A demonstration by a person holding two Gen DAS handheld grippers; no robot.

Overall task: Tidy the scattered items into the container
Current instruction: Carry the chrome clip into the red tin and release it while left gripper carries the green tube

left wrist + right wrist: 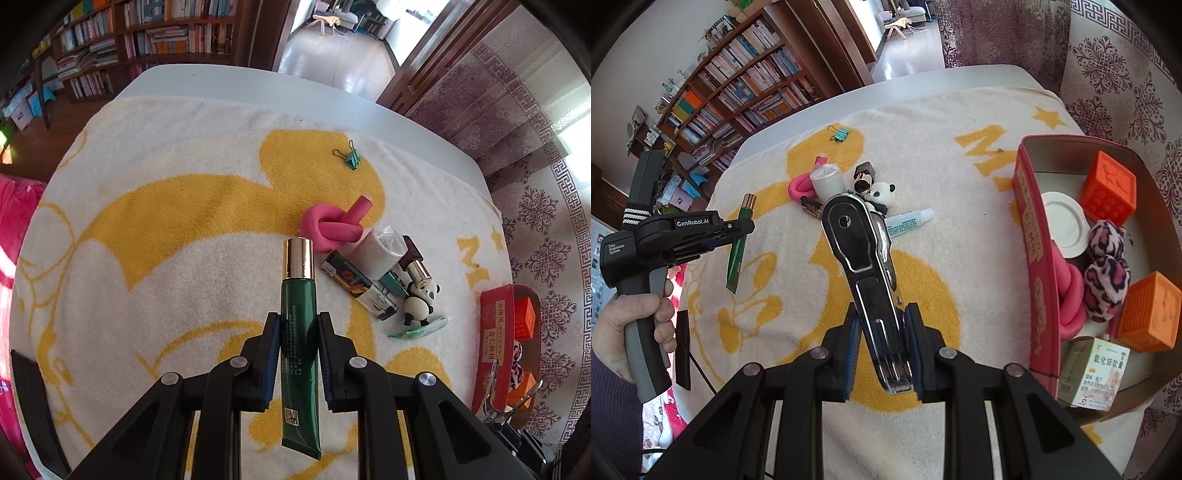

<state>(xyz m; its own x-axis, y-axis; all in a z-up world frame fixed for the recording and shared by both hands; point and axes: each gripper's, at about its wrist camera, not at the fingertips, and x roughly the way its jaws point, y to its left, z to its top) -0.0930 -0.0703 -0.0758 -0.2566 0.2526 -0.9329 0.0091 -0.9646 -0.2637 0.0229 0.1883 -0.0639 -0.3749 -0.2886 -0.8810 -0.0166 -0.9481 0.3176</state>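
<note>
Two items are in hand at once, so the step under way looks like the carry to the container, not the pick. The left gripper (pixel 295 332) has its jaws closed narrowly on the green tube (pixel 299 332), pinching it at mid-body with the gold cap pointing away beyond the jaws and the crimped tail hanging back toward the camera; it is lifted off the towel (pixel 166 229). Ahead and to the right of those jaws lies the remaining heap: pink knotted foam (pixel 332 225), lighter (pixel 354 284), panda figure (pixel 419 301), and farther off a teal binder clip (pixel 351 157). The right gripper (pixel 881 350) has its jaws clamped on the metal stapler (pixel 864 266), held above the table. The red box (pixel 1036 258) sits just right of these jaws, already holding orange blocks (pixel 1108 188) and other pieces. Next, I judge, the right gripper should swing rightward over the box rim and release; the left has a longer crossing to make.
</note>
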